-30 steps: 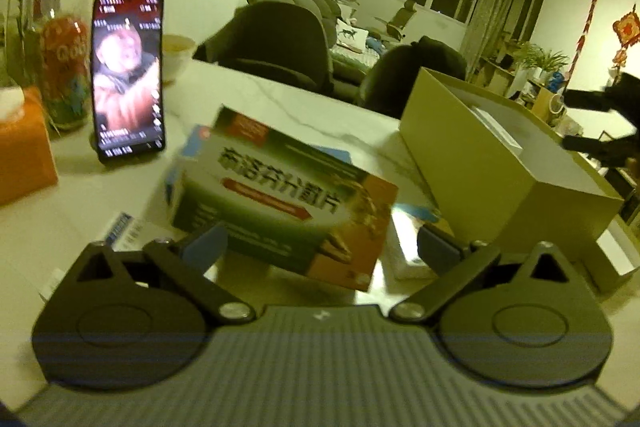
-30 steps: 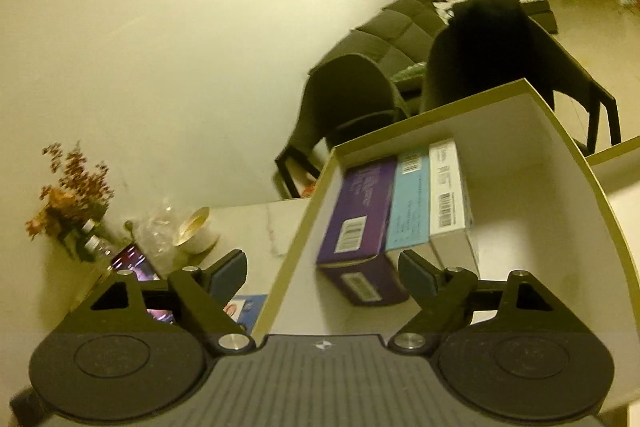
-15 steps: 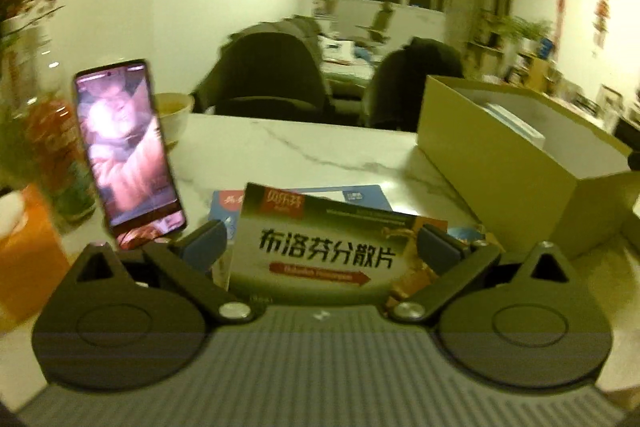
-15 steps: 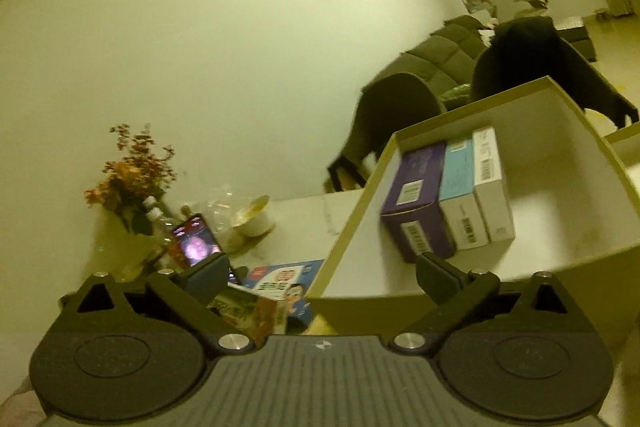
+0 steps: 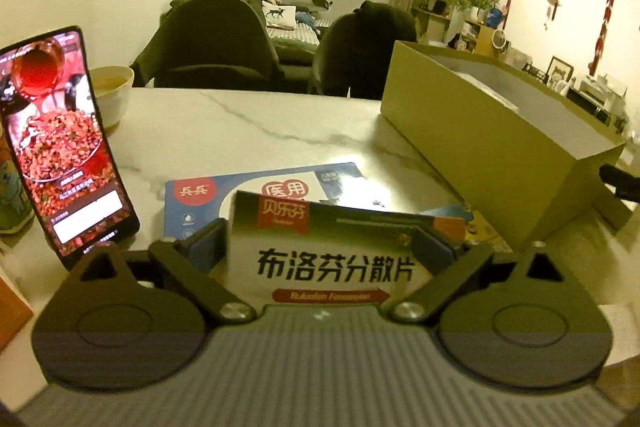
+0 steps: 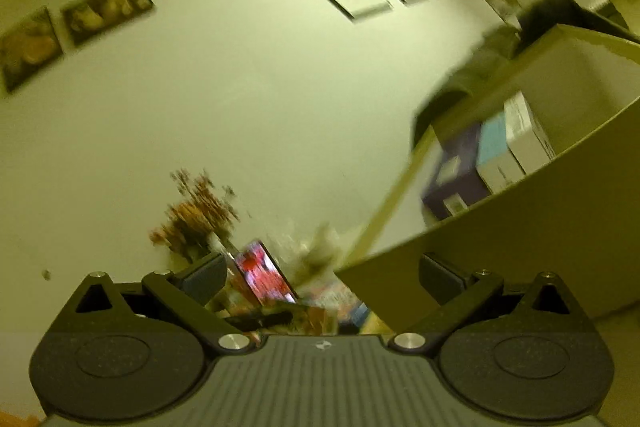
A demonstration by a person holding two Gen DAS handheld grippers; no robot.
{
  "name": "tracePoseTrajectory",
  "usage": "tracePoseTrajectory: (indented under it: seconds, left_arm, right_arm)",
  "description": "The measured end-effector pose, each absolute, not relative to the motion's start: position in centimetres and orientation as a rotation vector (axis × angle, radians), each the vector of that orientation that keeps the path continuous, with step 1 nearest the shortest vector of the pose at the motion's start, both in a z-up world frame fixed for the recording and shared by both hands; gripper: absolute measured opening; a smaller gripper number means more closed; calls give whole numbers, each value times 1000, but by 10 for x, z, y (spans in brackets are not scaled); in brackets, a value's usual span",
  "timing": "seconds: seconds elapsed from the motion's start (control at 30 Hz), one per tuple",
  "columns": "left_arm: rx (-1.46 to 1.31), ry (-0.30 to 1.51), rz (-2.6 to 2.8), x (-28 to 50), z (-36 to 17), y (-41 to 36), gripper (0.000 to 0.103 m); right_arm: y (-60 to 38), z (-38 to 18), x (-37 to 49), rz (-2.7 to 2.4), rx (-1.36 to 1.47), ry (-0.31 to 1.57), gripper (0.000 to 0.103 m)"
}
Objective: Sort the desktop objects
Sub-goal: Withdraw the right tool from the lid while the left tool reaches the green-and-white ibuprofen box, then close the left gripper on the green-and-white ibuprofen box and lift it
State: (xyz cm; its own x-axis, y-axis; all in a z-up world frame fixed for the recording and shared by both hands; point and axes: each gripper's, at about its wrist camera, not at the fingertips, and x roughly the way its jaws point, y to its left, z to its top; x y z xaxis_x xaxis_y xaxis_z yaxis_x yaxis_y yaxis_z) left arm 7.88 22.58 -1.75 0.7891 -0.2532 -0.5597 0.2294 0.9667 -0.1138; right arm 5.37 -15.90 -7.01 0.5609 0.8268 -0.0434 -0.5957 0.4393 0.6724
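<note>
**Green-and-white medicine box between the closing left fingers**

Green-and-white medicine box [image 5: 332,251] stands on the marble table [image 5: 248,123], partly over a flat blue packet [image 5: 224,195]. Left gripper [image 5: 320,247] straddles it, jaws closing; whether the pads touch yet I cannot tell. Phone [image 5: 60,143] propped upright at left, bowl [image 5: 114,95] behind it. Open cardboard box [image 5: 500,143] at right. Right gripper [image 6: 320,277], view blurred, jaws wide with nothing between them, beside that box's outer wall; purple, blue and white cartons [image 6: 484,167] stand together inside.
</note>
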Motion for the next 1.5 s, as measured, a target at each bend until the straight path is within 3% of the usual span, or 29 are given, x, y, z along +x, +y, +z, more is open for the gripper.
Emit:
tracePoseTrajectory:
  seconds: [0.03,0.1,0.17,0.4,0.9,1.5]
  left_arm:
    - [-31,607,-256,78,-17,223,87]
    - [-20,600,-250,76,-16,219,66]
    - [-1,589,-231,70,-13,213,58]
    - [-6,524,-161,40,-3,201,44]
    - [69,323,-62,-47,10,168,35]
    - [169,541,-129,-73,-19,153,26]
  right_arm:
    - [-157,-69,53,936,646,392,103]
    - [-153,-70,52,950,614,411,103]
    - [-149,-71,51,949,582,431,103]
    - [-145,-74,50,928,568,462,103]
    - [-144,-79,54,919,588,479,103]
    - [-144,-80,54,910,597,508,103]
